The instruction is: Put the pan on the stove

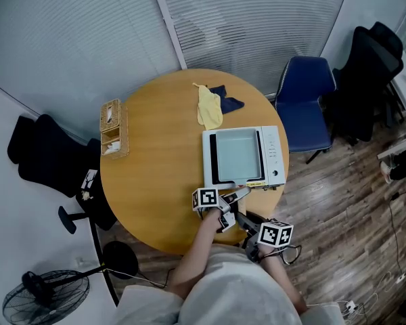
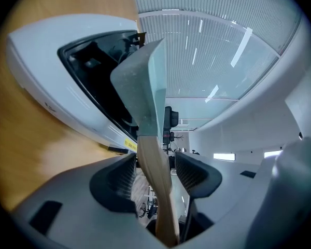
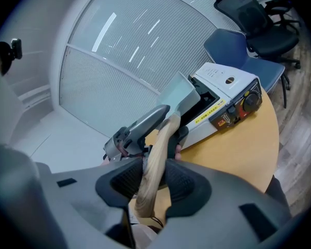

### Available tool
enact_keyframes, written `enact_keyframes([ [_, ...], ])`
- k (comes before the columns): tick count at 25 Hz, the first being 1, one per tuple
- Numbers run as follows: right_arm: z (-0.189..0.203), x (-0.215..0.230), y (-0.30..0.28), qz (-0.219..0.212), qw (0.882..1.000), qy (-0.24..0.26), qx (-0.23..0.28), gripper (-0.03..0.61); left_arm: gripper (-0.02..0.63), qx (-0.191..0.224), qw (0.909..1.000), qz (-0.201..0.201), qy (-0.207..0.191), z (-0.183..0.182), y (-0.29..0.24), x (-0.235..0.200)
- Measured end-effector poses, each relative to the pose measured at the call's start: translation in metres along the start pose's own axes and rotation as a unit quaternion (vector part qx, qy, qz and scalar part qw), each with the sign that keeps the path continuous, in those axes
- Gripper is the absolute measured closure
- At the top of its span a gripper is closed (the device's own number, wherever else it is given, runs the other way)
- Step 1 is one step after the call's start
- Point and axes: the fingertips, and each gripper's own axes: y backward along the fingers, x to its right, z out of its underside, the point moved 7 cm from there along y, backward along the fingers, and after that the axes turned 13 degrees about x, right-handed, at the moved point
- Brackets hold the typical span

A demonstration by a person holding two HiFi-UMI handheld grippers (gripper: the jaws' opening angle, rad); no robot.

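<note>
A square grey-green pan (image 1: 237,156) lies on top of the white table stove (image 1: 274,154) at the right side of the round wooden table (image 1: 155,175). Its wooden handle (image 2: 153,175) sticks out over the table's near edge. My left gripper (image 1: 235,195) stands round the handle close to the pan; its pads (image 2: 125,178) are apart from the wood, so it is open. Further back along the handle, my right gripper (image 3: 154,173) is shut on it, pads pressed against both sides. The left gripper (image 3: 140,128) shows just ahead of the right in the right gripper view.
A yellow cloth (image 1: 210,108) and a dark blue cloth (image 1: 229,101) lie at the table's far edge. A wicker box (image 1: 112,128) stands at the left. A blue chair (image 1: 306,100) and black chairs (image 1: 369,73) ring the table; a fan (image 1: 46,296) stands on the floor.
</note>
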Motion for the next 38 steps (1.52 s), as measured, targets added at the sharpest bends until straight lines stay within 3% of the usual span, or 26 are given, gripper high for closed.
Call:
enact_keyframes([
  [5, -0.003, -0.002, 0.001, -0.005, 1.0, -0.014, 0.015, 0.434, 0.354, 0.009, 0.9995, -0.009, -0.028, -0.002, 0.014, 0.002],
  [10, -0.008, -0.002, -0.002, 0.001, 1.0, -0.011, 0.016, 0.431, 0.354, 0.01, 0.9965, -0.018, -0.081, -0.004, 0.031, 0.008],
  [20, -0.011, -0.004, -0.007, 0.002, 1.0, -0.002, 0.012, 0.426, 0.354, 0.047, 0.9782, -0.04, -0.198, -0.006, 0.074, 0.031],
  [23, -0.013, -0.007, -0.009, 0.0, 1.0, 0.013, 0.011, 0.42, 0.354, 0.057, 0.9655, -0.054, -0.248, -0.007, 0.086, 0.039],
  [28, -0.013, -0.013, -0.008, -0.002, 0.997, 0.071, 0.004, 0.366, 0.354, 0.063, 0.9364, -0.073, -0.337, -0.004, 0.097, 0.054],
  [34, -0.02, -0.014, 0.003, 0.028, 0.991, 0.128, 0.013, 0.342, 0.354, 0.074, 0.9062, -0.085, -0.408, -0.002, 0.104, 0.072],
  [38, -0.029, -0.018, 0.018, 0.051, 0.98, 0.187, 0.032, 0.339, 0.354, 0.057, 0.8734, -0.109, -0.471, 0.003, 0.106, 0.079],
])
